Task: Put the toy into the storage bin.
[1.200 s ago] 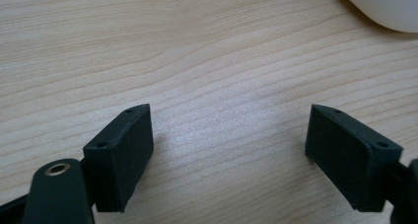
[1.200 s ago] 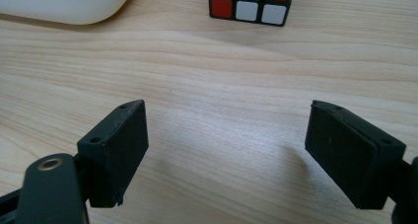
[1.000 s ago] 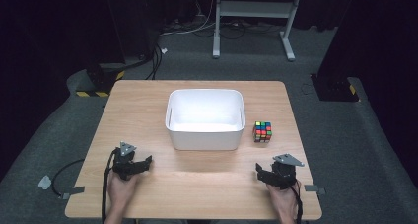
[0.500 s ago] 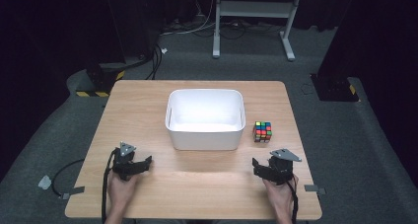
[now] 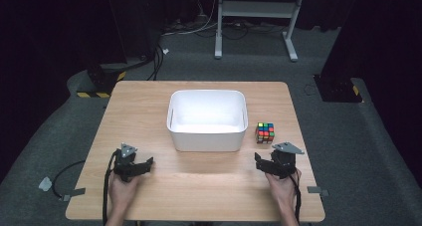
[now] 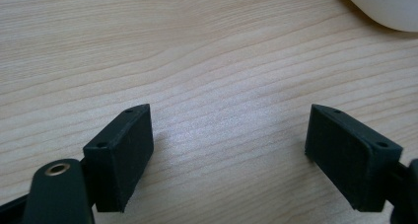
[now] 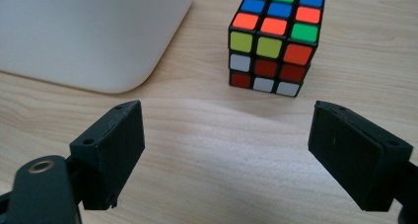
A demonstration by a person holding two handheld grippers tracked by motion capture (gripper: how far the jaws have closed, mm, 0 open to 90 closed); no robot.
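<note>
The right gripper [image 5: 263,163] has crept forward along the counter [image 5: 149,111] toward the cube [image 5: 265,132], which sits just right of the white bin [image 5: 207,136], fingers spread wide and empty, likely lining up a grasp, while the left gripper [image 5: 142,165] rests wide and empty.

Puzzle cube [image 7: 274,41], black-framed with scrambled stickers of orange, green, blue, yellow, white and red, stood flat on the counter [image 7: 207,150], one corner turned toward the right gripper [image 7: 241,157]. Lay just ahead of that gripper's wide-apart jaws, slightly right of centre, untouched. Sat just beside the white tub [image 7: 88,31], a narrow gap between. Lay far across from the left gripper [image 5: 133,167].
</note>
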